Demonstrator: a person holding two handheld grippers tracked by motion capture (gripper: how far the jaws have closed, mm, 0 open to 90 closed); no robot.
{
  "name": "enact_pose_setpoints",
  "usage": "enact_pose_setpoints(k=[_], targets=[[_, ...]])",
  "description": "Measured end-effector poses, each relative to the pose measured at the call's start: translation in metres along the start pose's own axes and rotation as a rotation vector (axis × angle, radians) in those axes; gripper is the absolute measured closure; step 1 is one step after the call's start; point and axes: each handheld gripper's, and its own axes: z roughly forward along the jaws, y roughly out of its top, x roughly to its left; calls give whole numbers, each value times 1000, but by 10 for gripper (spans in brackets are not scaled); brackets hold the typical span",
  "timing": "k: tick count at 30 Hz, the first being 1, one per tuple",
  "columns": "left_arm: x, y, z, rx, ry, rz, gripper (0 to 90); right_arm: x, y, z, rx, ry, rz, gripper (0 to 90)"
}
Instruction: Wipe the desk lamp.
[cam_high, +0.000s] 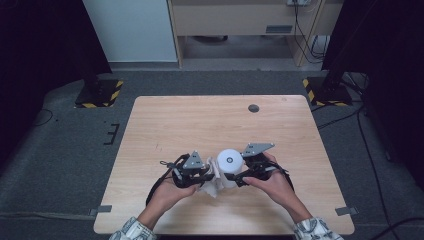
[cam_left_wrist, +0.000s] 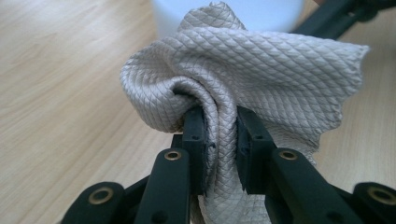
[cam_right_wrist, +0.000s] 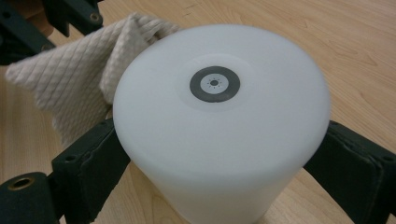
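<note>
The work in hand looks like wiping a white cylinder with a cloth. Both grasps are already made, so the pick-up part seems done. What is left, as far as can be judged, is the wiping itself: the cloth lies bunched against the cylinder's side, and no cleaned or dirty patch can be made out on the smooth white surface.

The cylinder stands upright on the worktop, near its front edge, between the two hands. Its flat top carries a small grey ring mark.

The left gripper has its jaws nearly together, pinching a twisted fold of the quilted cloth. The rest of the cloth billows out above the jaws and reaches the cylinder's wall behind it.

The right gripper has its jaws spread wide, one pad on each side of the cylinder, pressing on its wall and steadying it. In that view the cloth hangs just beside the cylinder's far left side, touching it.
</note>
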Motion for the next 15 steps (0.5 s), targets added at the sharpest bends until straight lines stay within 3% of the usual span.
enact_pose_setpoints(k=[5, 15], targets=[[-7, -5, 14, 50, -15, 28, 754, 1, 0, 0, 2, -6, 0, 89], [-13, -3, 15, 20, -50, 24, 753, 0, -1, 0, -1, -4, 1, 88]])
